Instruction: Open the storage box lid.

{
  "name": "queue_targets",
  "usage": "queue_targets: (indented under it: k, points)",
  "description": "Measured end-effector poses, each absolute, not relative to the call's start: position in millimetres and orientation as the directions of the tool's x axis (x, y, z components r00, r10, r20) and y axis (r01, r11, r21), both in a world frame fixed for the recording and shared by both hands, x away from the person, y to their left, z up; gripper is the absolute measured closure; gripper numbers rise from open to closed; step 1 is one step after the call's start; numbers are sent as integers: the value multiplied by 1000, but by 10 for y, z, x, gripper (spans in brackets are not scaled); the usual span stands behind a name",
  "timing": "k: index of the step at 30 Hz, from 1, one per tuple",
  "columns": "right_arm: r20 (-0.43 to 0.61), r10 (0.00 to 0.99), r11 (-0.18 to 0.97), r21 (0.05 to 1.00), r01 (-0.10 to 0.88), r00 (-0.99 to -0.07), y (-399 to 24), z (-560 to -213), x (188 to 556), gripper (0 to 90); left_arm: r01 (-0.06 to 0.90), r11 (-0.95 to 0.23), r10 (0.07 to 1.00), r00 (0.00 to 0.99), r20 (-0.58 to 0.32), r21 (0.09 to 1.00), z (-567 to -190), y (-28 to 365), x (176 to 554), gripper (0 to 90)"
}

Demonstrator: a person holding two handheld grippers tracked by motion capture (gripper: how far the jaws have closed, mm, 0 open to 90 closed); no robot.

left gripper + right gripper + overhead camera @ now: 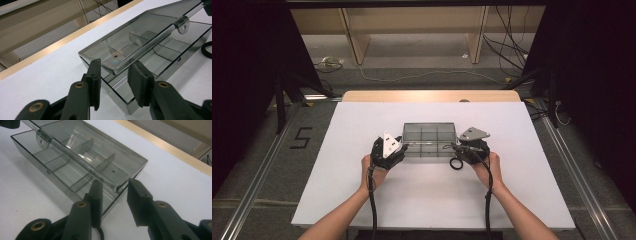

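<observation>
A smoky clear plastic compartment box [429, 150] lies on the white table, its hinged lid [429, 131] tilted up off the tray. My left gripper [403, 145] is at the box's left end. In the left gripper view the lid's front corner [112, 65] sits between the pads of that gripper [113, 75], touching both. My right gripper [455, 147] is at the right end. In the right gripper view the lid's other front corner [117, 187] is caught the same way in that gripper [112, 192]. The tray's dividers [82, 146] show empty cells.
A black rubber ring [456, 163] lies on the table just in front of the box's right end, close to my right hand, and shows again as a ring [207, 50] beside the box. The white sheet [362, 200] covers the table, with a wooden edge [432, 96] at the far side.
</observation>
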State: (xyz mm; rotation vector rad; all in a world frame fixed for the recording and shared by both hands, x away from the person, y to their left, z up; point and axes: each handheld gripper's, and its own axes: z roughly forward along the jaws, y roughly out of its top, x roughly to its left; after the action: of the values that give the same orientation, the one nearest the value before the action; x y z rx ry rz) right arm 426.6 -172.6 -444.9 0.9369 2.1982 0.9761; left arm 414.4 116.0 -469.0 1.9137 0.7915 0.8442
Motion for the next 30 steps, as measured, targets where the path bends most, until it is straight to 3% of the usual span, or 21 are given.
queue_targets:
  k: [30]
  points:
    - [-197, 775, 475, 809, 347, -601, -1746, -4384, 4266, 668, 197, -381, 790, 576, 208, 903, -4600, 1178, 4187, 642]
